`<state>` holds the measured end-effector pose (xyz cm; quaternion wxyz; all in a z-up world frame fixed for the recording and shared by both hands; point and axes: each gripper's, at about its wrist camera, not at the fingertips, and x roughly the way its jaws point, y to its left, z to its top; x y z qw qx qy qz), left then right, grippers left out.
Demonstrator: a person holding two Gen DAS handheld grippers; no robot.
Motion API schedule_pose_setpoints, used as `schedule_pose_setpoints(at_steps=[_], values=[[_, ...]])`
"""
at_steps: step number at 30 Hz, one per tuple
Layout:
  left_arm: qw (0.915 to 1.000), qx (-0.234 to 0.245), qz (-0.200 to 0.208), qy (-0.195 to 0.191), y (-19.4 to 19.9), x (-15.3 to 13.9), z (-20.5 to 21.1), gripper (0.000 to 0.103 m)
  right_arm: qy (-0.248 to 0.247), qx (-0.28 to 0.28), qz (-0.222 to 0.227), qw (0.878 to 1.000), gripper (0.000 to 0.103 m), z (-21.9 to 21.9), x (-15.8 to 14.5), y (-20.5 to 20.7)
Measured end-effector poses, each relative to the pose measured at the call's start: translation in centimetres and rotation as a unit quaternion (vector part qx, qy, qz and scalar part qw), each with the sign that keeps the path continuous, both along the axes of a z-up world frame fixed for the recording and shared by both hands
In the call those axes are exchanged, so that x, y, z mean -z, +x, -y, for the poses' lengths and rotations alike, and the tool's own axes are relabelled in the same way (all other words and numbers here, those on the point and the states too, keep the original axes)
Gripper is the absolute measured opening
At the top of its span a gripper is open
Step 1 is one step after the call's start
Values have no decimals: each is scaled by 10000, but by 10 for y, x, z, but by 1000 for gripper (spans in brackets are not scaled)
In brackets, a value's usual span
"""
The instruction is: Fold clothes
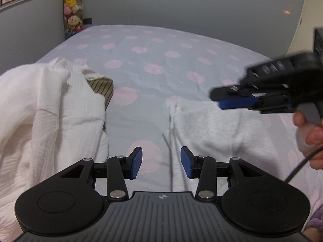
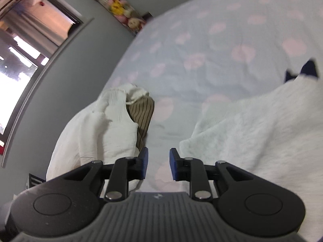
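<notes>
A fuzzy white garment [image 1: 218, 129] lies on the bed to the right; it also shows in the right wrist view [image 2: 262, 129]. A pile of white crinkled cloth [image 1: 46, 111] lies to the left, over a brown striped garment [image 1: 105, 89]; both show in the right wrist view, the pile [image 2: 97, 129] and the striped piece [image 2: 144, 111]. My left gripper [image 1: 161, 162] is open and empty, low over the bed at the fuzzy garment's left edge. My right gripper [image 2: 158, 166] is open and empty between the two heaps; in the left wrist view it [image 1: 226, 98] hovers above the fuzzy garment.
The bed has a pale grey sheet with pink dots [image 1: 153, 56]. A grey wall with a hanging row of plush toys [image 1: 73, 10] stands at the far left corner. A window [image 2: 26, 46] is on the left wall. A dark item [image 2: 302, 70] lies beyond the fuzzy garment.
</notes>
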<state>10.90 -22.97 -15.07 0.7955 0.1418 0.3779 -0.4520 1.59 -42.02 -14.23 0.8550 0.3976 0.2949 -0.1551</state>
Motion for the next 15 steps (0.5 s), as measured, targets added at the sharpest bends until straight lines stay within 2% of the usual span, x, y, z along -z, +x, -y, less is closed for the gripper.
schedule_pose_setpoints(at_steps=[3,6,10,12,15], values=[[9998,101,-172,-17,-8,-7,3,49,-351,23,-64,9994,27,-2,-10,-32],[9982,262,-546,-9,-18,-7,8,53,-540,118,-121,9984,27,-3,-10,-69],[9937,281,-1078,136,-26,5,12,58,-593,259,-187,9977,28,-7,-3,-115],[9913,193,-1254,335,-28,15,14,63,-637,289,-226,9973,28,-9,1,-135],[9883,97,-1453,457,-29,27,14,63,-723,311,-296,9965,31,-15,7,-161]])
